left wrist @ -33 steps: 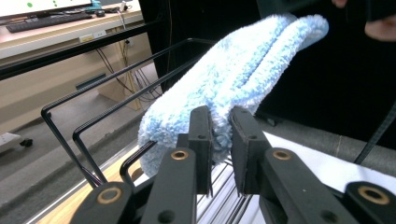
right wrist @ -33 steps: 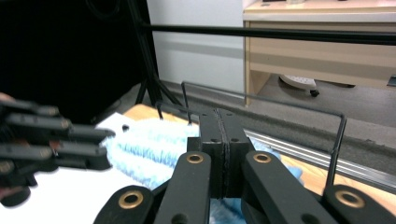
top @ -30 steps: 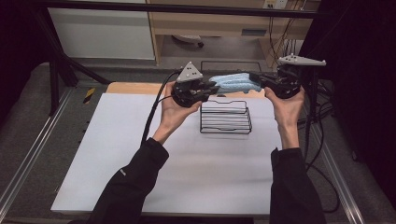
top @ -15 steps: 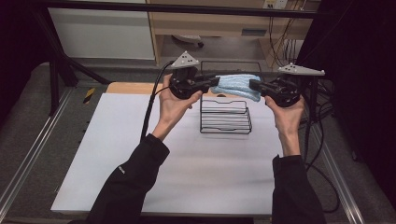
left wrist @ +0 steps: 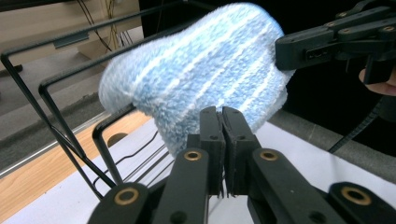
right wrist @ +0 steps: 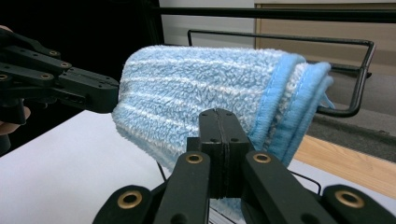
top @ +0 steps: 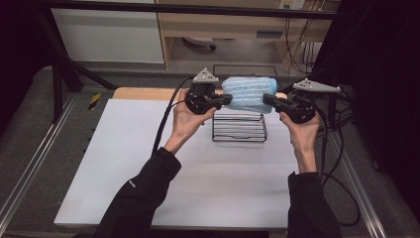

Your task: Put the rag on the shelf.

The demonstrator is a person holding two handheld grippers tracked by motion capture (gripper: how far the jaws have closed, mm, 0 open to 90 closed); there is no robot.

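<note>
We can't read any words, numbers or brand names here. There's a small blue label (top: pixel 270 34) on the wooden shelf (top: pixel 223 25) at the back in the high view, but it's too blurry & tiny to make out. Nothing is printed on the cloth, rack or desk.

The wire rack (top: pixel 239 127) stood directly under the stretched blue cloth (top: pixel 247 93) — open white table (top: pixel 124 163) lay free on either side.
</note>
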